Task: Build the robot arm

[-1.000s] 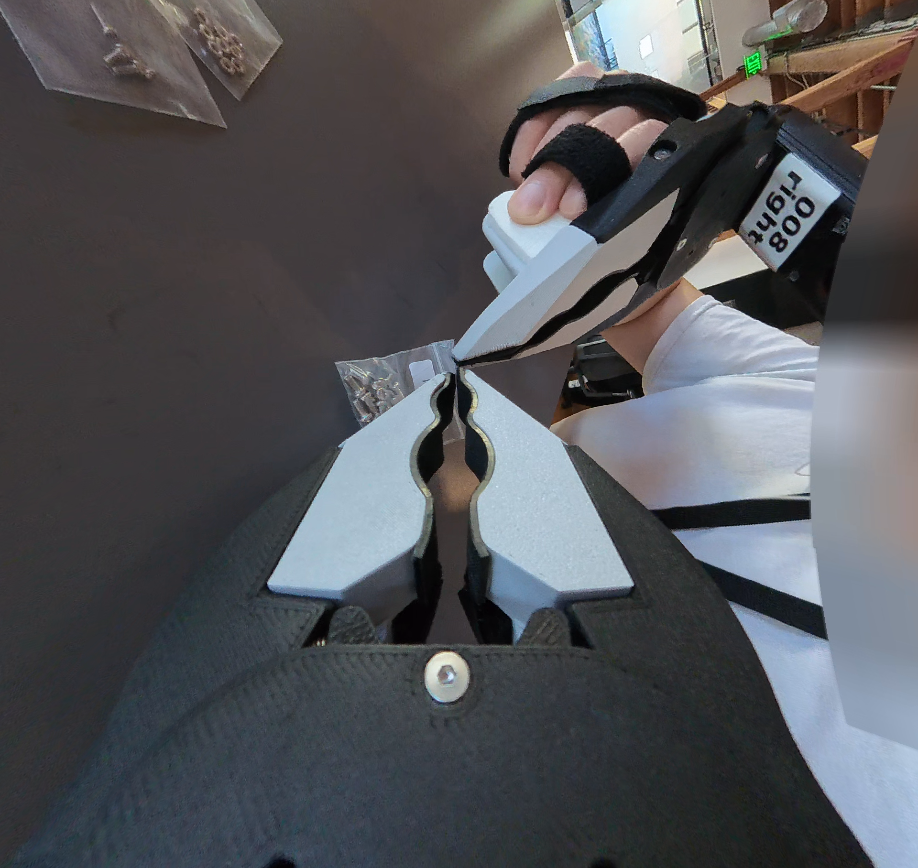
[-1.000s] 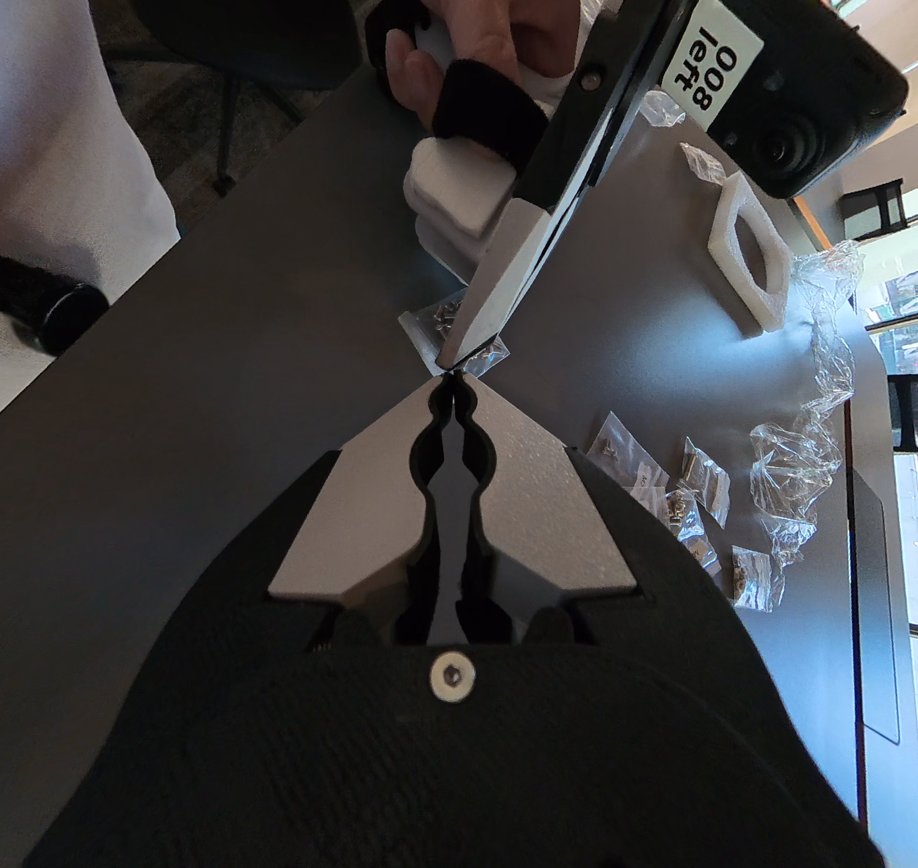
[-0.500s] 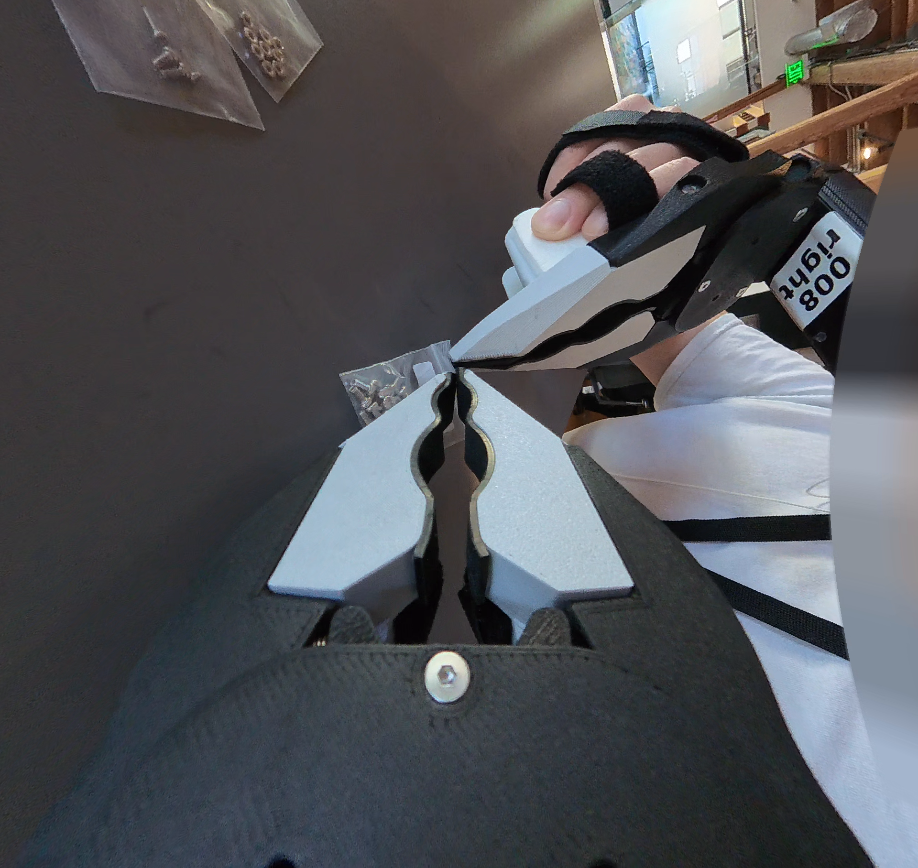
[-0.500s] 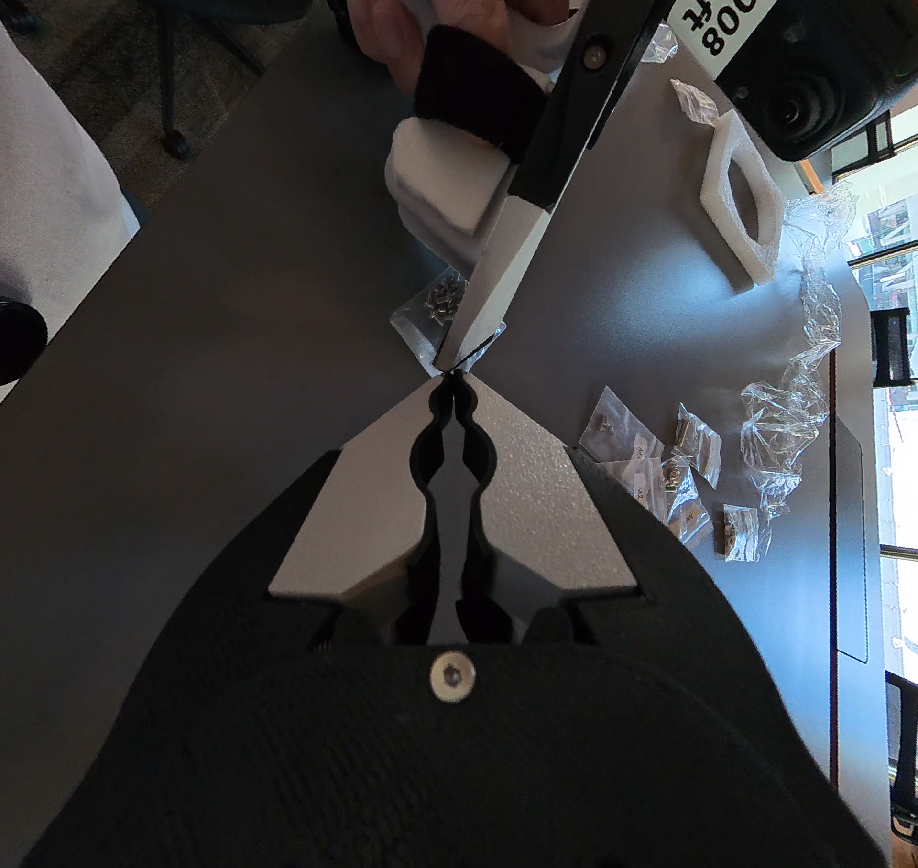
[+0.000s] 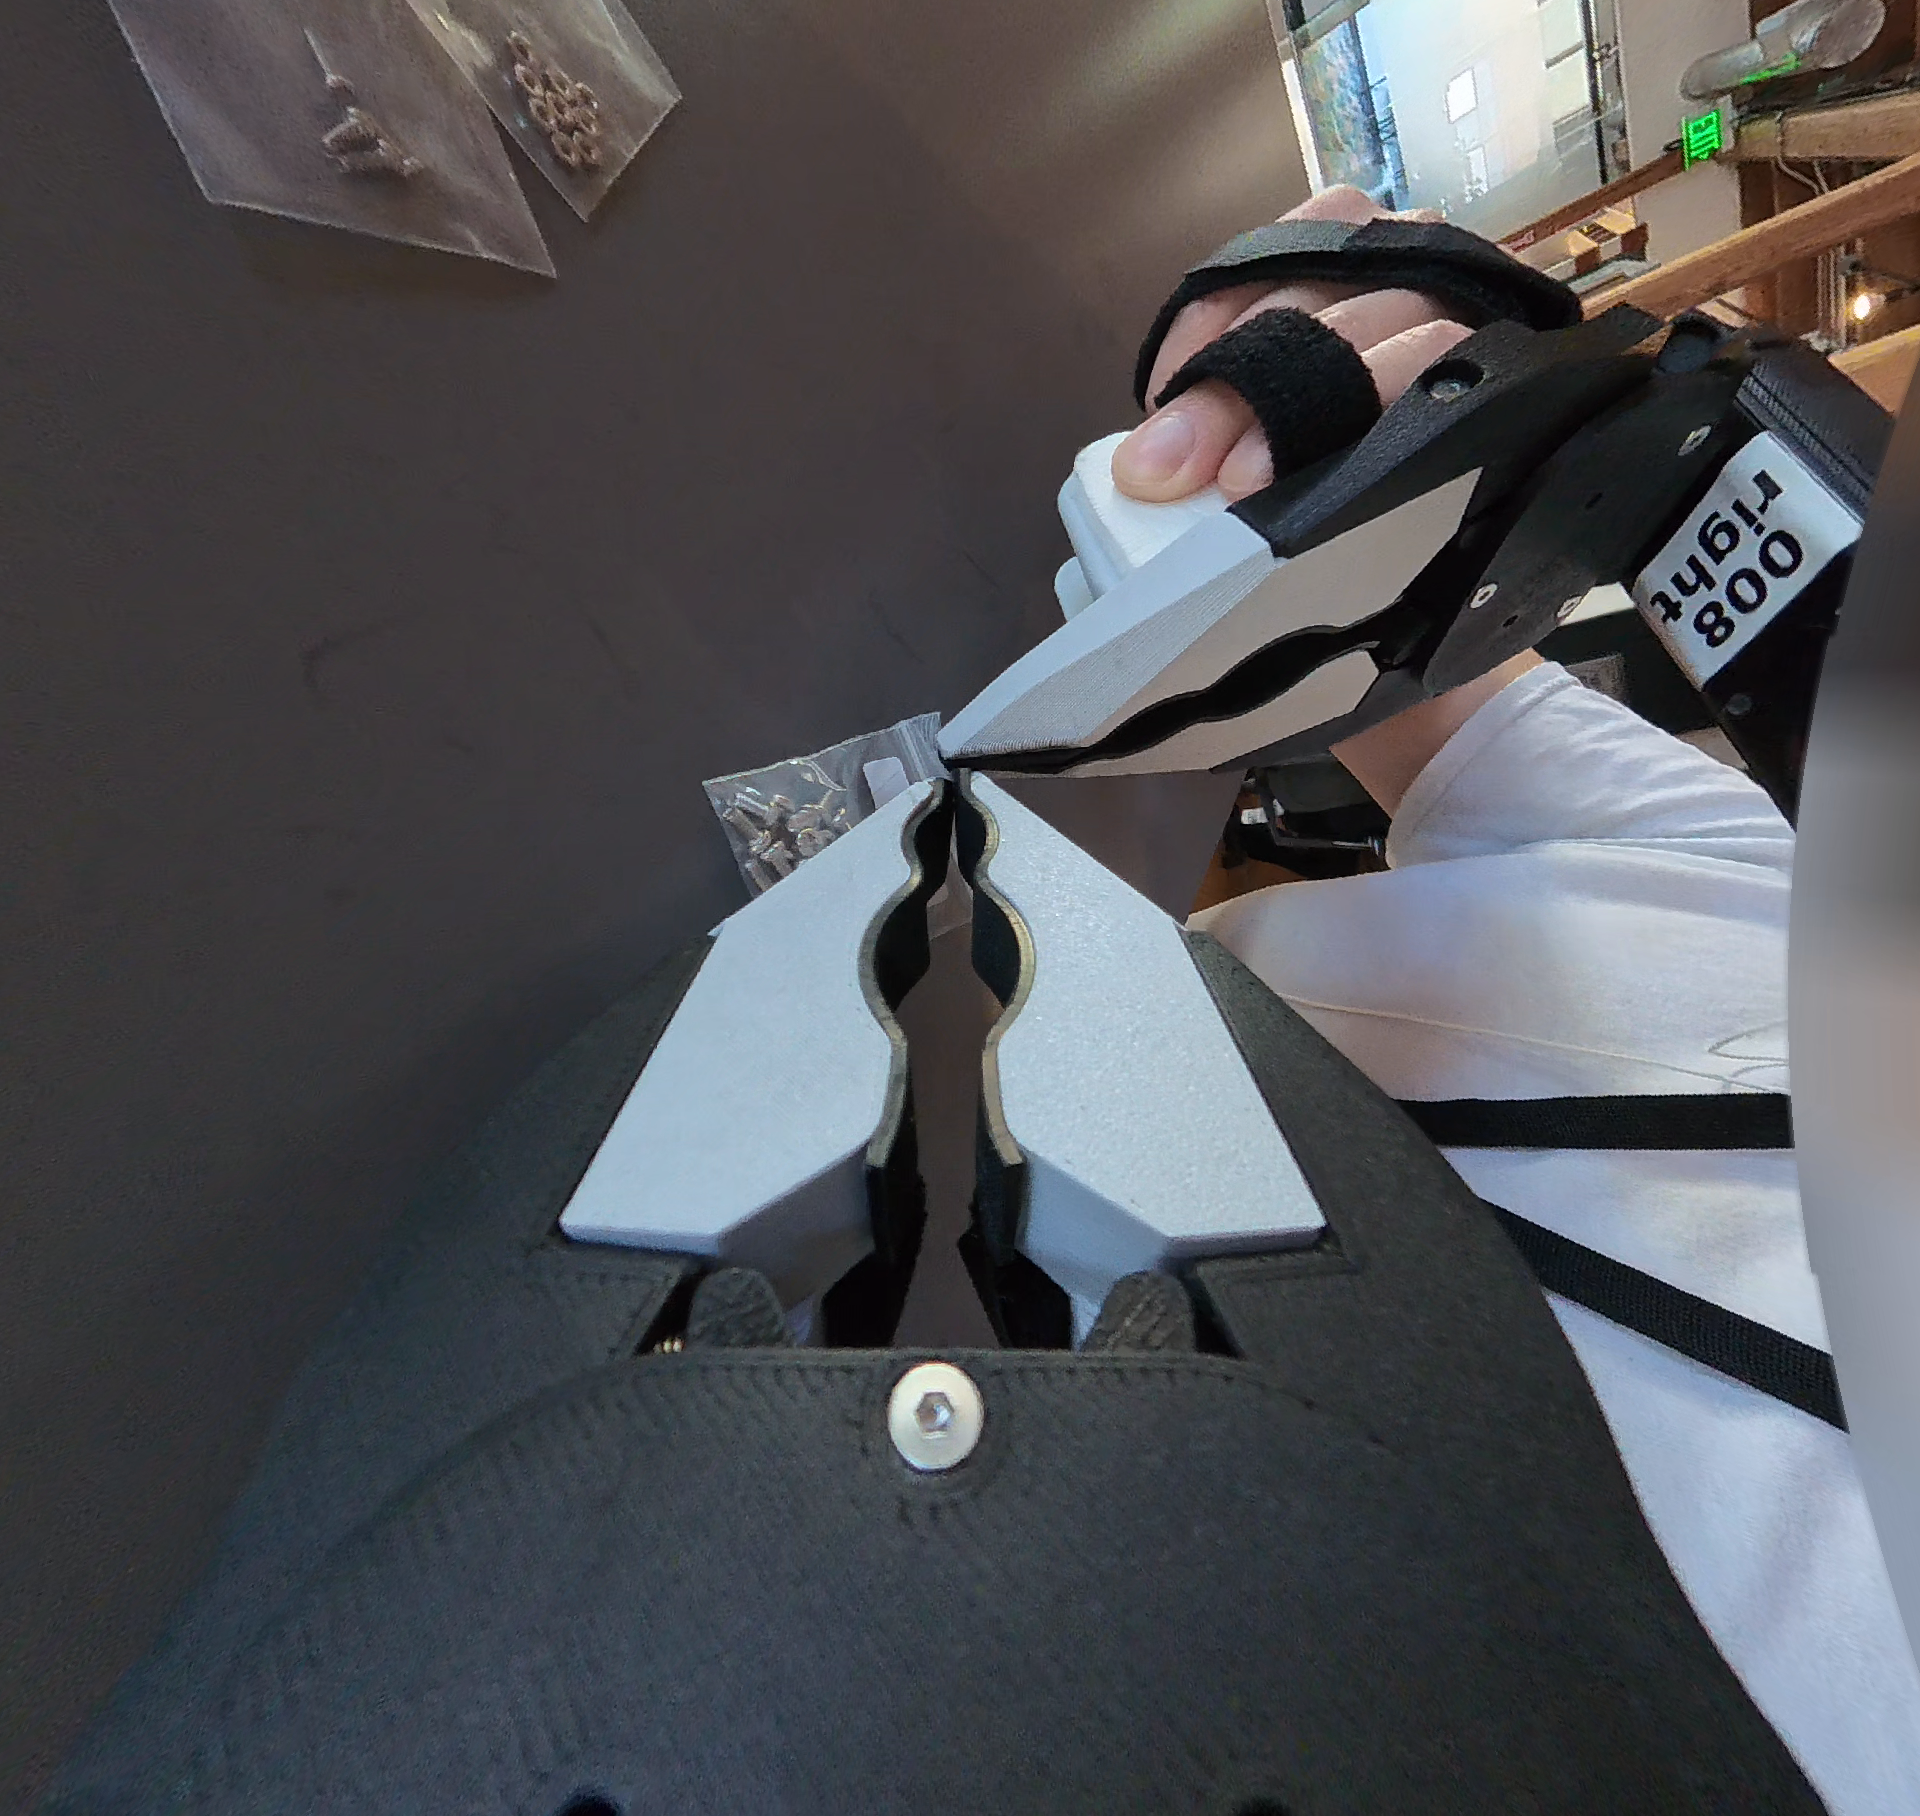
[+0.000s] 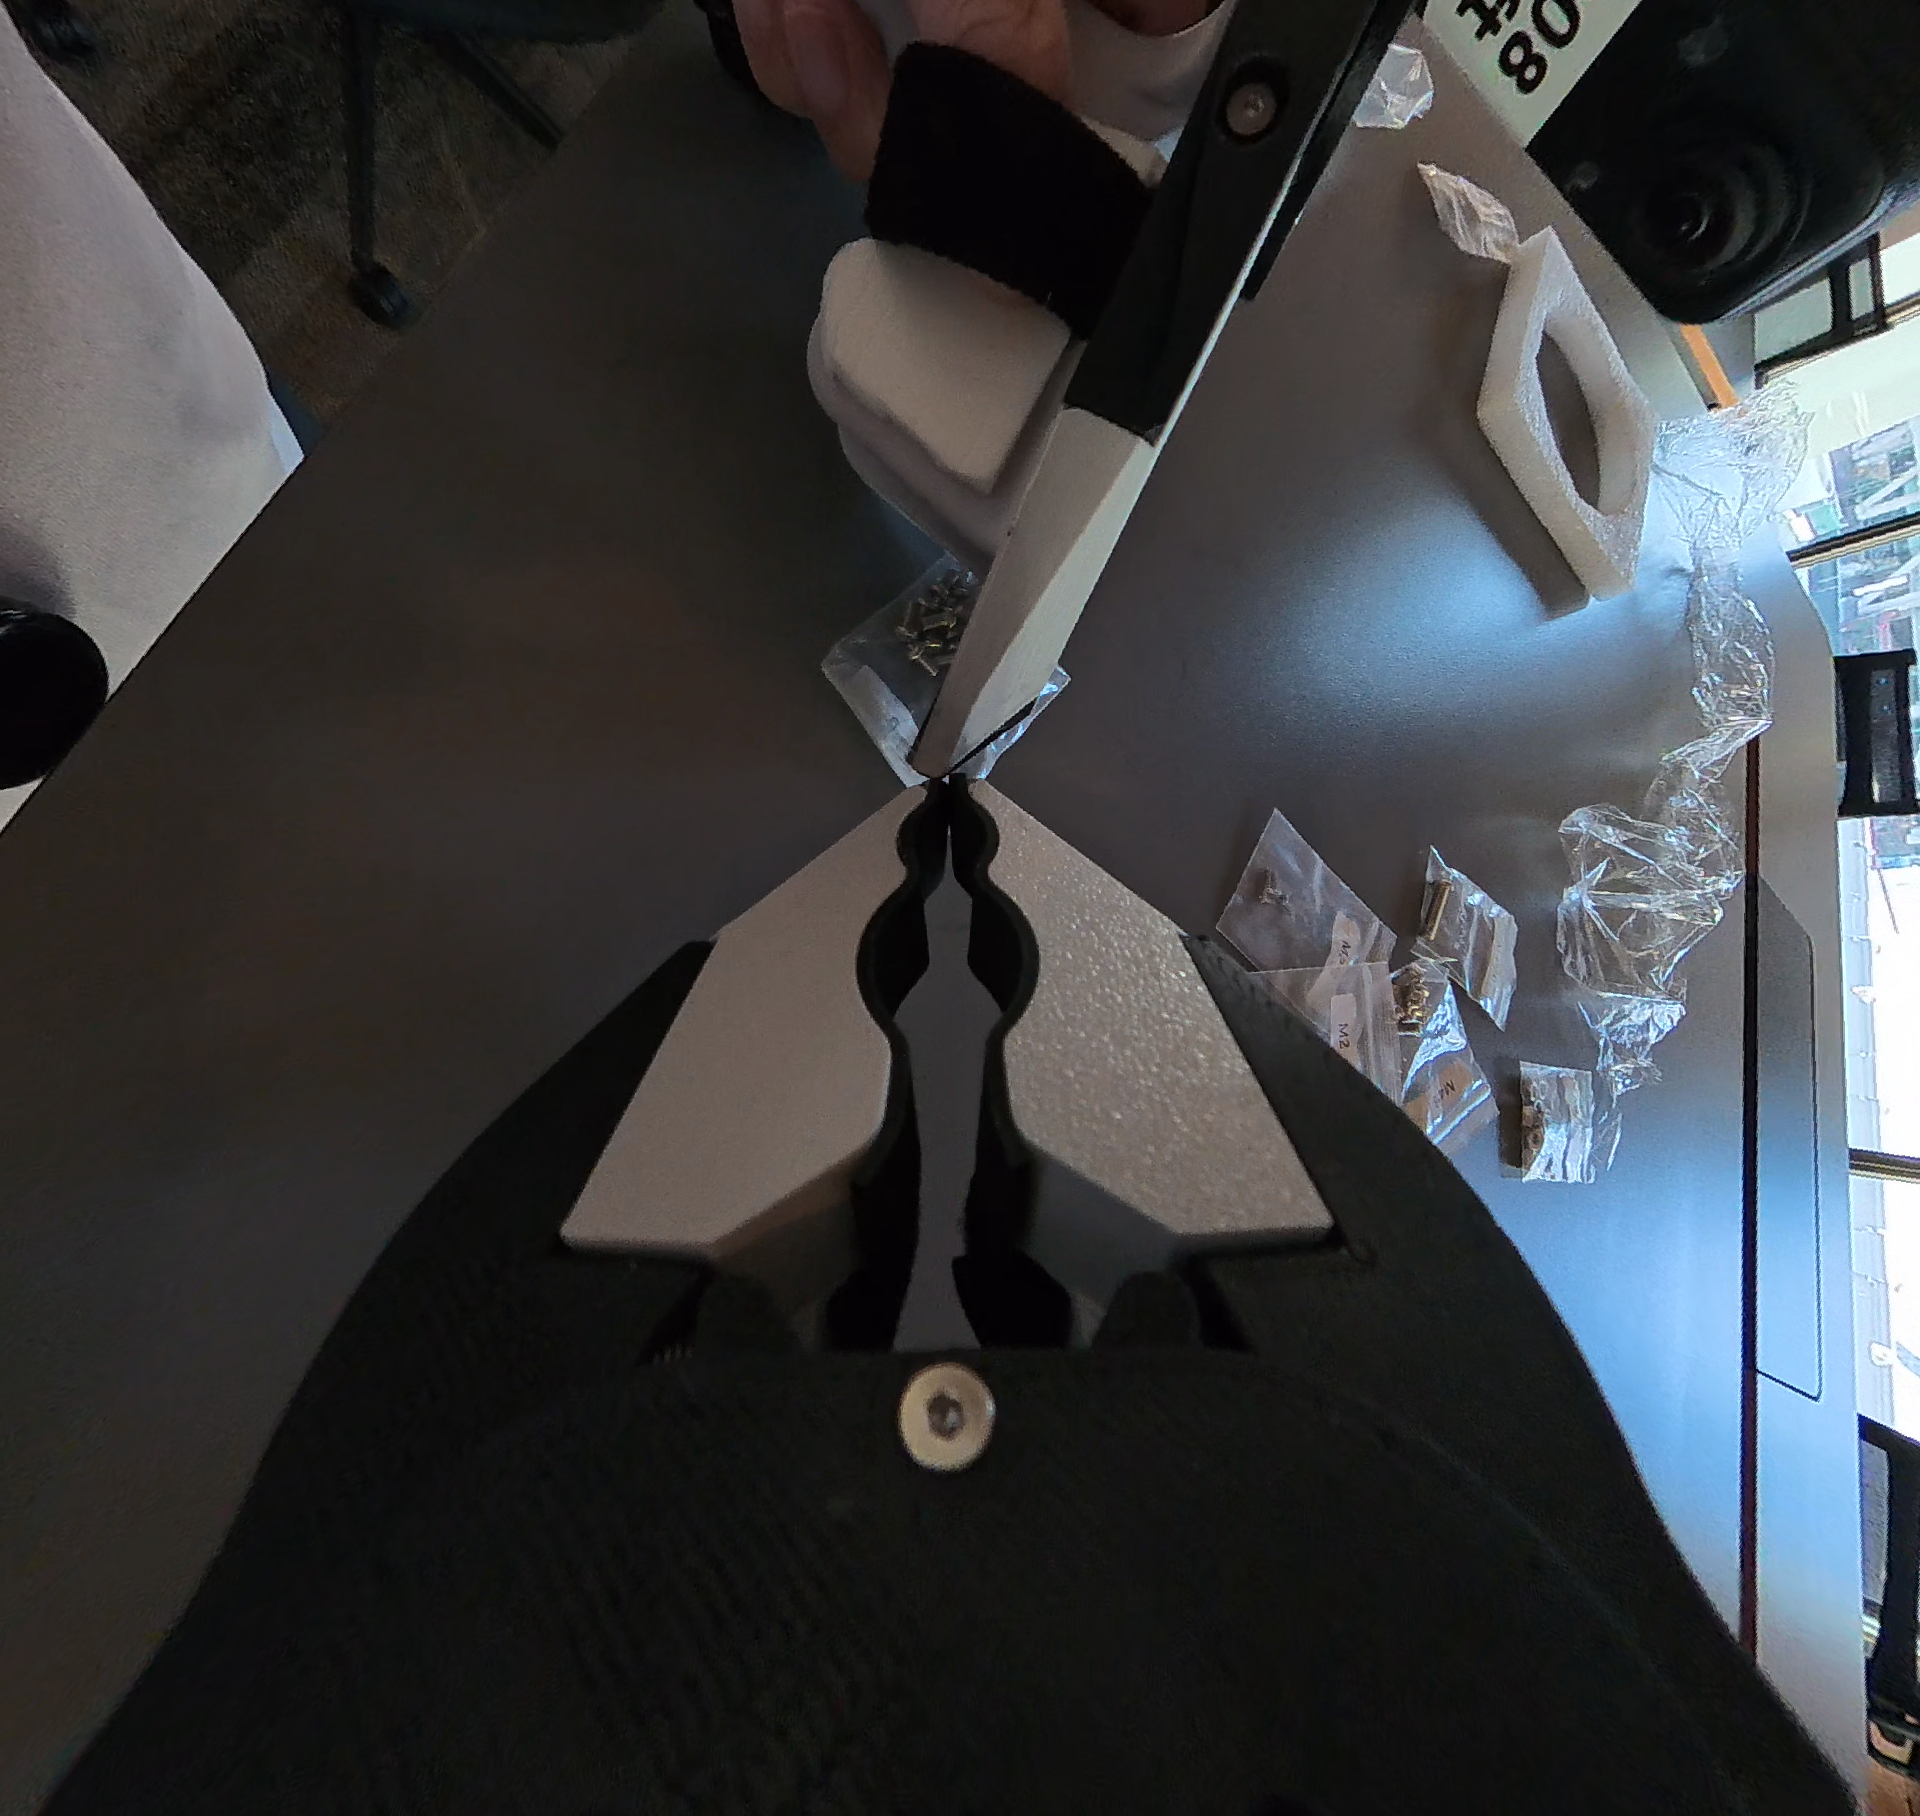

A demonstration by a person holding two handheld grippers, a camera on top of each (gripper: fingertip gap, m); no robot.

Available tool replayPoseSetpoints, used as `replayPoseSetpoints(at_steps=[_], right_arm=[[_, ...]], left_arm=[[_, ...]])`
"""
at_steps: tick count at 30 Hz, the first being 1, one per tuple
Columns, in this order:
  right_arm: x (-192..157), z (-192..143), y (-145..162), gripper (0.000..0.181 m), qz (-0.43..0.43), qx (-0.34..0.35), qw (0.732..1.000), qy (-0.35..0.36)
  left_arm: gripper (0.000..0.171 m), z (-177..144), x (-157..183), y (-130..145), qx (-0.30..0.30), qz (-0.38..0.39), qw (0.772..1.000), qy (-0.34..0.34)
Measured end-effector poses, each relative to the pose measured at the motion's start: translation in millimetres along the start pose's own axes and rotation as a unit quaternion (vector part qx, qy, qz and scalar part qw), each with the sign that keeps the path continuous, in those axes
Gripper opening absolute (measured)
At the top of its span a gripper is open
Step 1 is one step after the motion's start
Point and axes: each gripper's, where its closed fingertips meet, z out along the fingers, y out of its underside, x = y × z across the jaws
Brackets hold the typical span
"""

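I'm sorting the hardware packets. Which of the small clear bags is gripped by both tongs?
The small screw bag, pinched at its corner by the left tongs and right tongs. The other bags lie loose on the table.

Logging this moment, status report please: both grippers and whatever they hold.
Left gripper, right gripper: both shut on small clear plastic bag of screws. Bag above dark grey table. Nothing between.

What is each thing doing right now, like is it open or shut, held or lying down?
Left hand-held gripper: shut on the small clear plastic bag of screws.
Right hand-held gripper: shut on the same bag's edge.
Small clear plastic bag of screws: pinched between both, lifted off the table.
Two clear flat bags of small parts: lying flat, untouched.
White foam frame: lying flat.
Crumpled clear wrap: loose on the dark grey table.
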Motion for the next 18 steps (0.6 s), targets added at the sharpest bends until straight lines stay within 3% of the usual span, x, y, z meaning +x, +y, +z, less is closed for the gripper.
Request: replayPoseSetpoints(at_steps=[13, 18], right_arm=[[-2, 0, 5, 0.000, -0.009, 0.022, 1.000, -0.005], [4, 0, 18, 0.000, -0.069, 0.034, 0.997, 0.029]], left_arm=[[0.000, 2, -3, 1, -0.015, 0.026, 0.999, -0.036], [0.000, 12, -8, -7, -0.023, 0.085, 0.991, -0.105]])
